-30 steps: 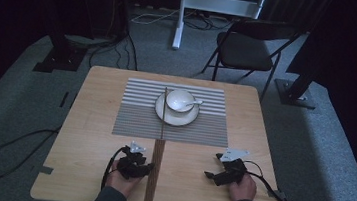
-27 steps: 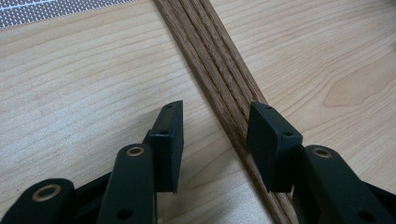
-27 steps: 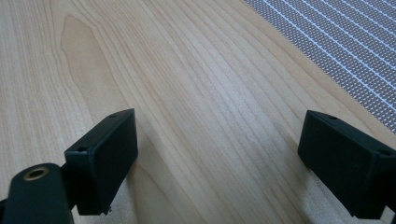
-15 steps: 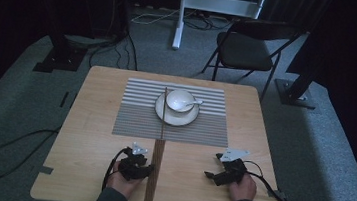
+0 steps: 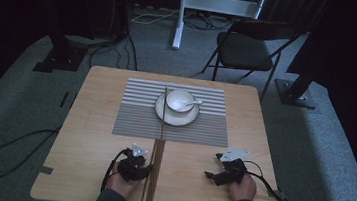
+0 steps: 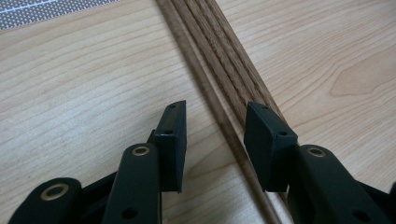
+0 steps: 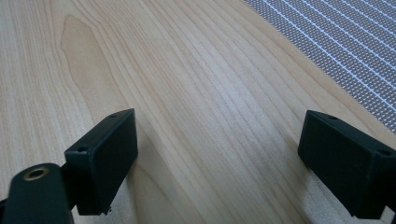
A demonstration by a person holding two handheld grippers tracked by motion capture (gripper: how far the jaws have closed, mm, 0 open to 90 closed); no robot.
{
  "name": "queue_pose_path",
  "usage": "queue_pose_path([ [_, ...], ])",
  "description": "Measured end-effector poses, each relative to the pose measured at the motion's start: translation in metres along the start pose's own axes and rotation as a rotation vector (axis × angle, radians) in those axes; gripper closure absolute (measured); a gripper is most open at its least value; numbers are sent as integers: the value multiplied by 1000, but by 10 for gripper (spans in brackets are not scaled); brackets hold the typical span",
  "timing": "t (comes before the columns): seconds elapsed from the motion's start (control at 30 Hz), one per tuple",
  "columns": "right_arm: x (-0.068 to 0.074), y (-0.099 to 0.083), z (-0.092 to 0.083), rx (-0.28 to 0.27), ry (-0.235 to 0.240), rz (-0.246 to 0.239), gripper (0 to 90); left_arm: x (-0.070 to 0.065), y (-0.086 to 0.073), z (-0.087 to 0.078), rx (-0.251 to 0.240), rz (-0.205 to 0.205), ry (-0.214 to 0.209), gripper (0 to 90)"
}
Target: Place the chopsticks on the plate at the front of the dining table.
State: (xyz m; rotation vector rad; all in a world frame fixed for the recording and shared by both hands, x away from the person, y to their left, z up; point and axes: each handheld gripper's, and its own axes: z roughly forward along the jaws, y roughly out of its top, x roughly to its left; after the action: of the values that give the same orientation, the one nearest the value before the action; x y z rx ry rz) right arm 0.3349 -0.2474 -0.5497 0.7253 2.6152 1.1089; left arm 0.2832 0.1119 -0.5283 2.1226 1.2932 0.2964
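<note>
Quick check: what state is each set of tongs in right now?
Left tongs: open, jaws just closing in around a chopstick, pads not yet on it.
Right tongs: open wide over the table, holding nothing.

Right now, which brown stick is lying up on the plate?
The single chopstick across the plate's left edge, beside the bowl. The other chopsticks lie bundled on the table by the left claw.

The left claw (image 5: 145, 168) sits low at the person's near left, held in the left hand (image 5: 122, 182); its jaws have just been closing and stand half apart. The right claw (image 5: 212, 174), in the right hand (image 5: 244, 187), holds its jaws spread wide.
</note>
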Motion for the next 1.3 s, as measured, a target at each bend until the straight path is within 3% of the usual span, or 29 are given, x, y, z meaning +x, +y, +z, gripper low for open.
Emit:
queue_pose_path([
  [0.43,0,0,0,0,0,0,113,-9,-4,-2,14,52,123,616],
  [0.7,0,0,0,0,0,0,113,-6,-6,-5,13,31,140,655],
  [1.3,0,0,0,0,0,0,113,1,-7,-7,19,7,137,813],
])
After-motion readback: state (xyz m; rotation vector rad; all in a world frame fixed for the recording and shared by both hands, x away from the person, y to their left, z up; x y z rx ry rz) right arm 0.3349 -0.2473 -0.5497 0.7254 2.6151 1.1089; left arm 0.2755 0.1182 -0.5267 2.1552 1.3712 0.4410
